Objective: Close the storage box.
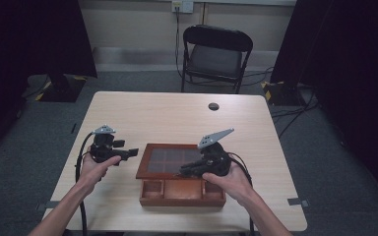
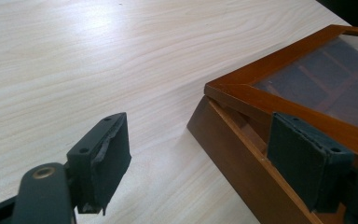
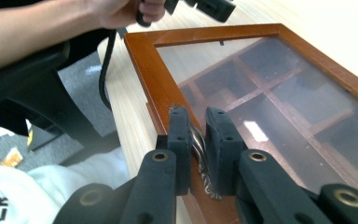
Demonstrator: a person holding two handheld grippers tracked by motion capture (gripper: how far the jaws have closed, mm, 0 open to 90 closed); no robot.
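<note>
My right gripper (image 3: 196,140) fingers clamp the twisted metal handle (image 3: 199,148) of the glass-paned wooden lid (image 3: 144,60); left gripper (image 2: 205,154) fingers apart beside the box (image 2: 233,154).

Glass-lidded wooden box (image 1: 182,192); lid (image 1: 150,162) partly raised

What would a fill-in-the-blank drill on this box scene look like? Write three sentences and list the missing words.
1. The right gripper is shut on the lid's small metal ____.
2. The wooden box has a lid with a ____ pane.
3. The left gripper has its jaws ____, beside the box's corner.

Missing words: handle; glass; open
</note>
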